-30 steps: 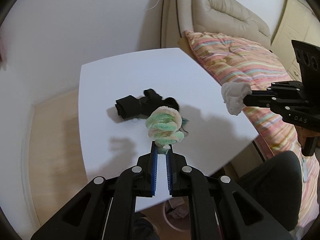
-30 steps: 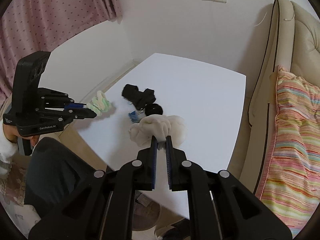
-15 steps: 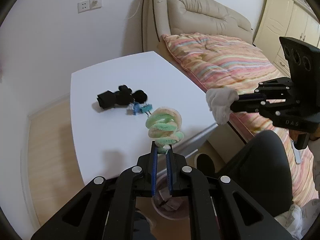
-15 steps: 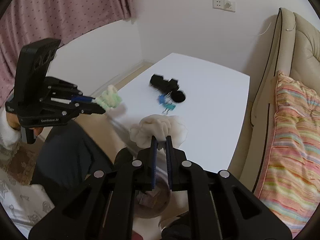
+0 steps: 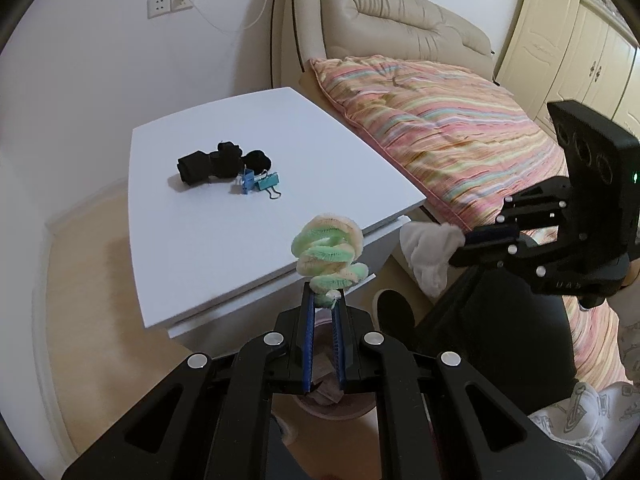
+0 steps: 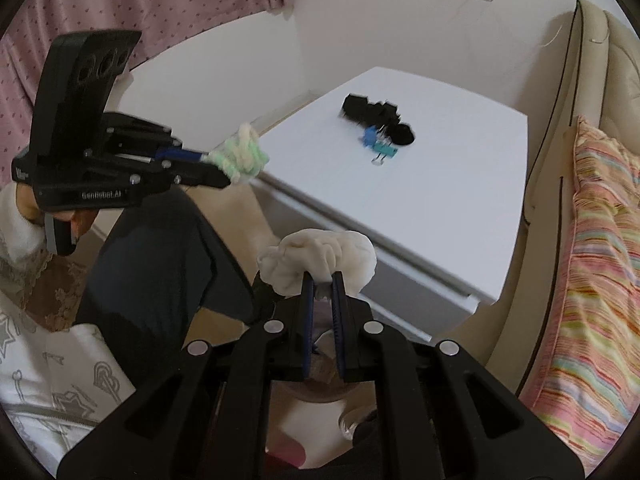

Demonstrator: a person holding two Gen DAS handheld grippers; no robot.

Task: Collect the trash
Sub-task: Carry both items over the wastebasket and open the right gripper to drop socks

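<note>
My left gripper (image 5: pixel 324 300) is shut on a fluffy green and cream bundle (image 5: pixel 328 252), held off the near edge of the white table (image 5: pixel 224 232). It also shows in the right wrist view (image 6: pixel 244 156). My right gripper (image 6: pixel 322 280) is shut on a crumpled white wad (image 6: pixel 320 258), also seen in the left wrist view (image 5: pixel 428 252), beside the table's corner. A pinkish waste bin (image 5: pixel 332 400) sits on the floor below both grippers, mostly hidden by the fingers; it also shows in the right wrist view (image 6: pixel 320 392).
On the table lie black bundles (image 5: pixel 212 164) and blue and teal binder clips (image 5: pixel 260 182). A bed with a striped quilt (image 5: pixel 452 128) and beige headboard stands right of the table. The person's dark-trousered leg (image 5: pixel 492 320) is by the bin. Wardrobe doors (image 5: pixel 580 52) at far right.
Both grippers have pulled back off the table with their loads and now hang lower, over the bin on the floor. The table items have not moved.
</note>
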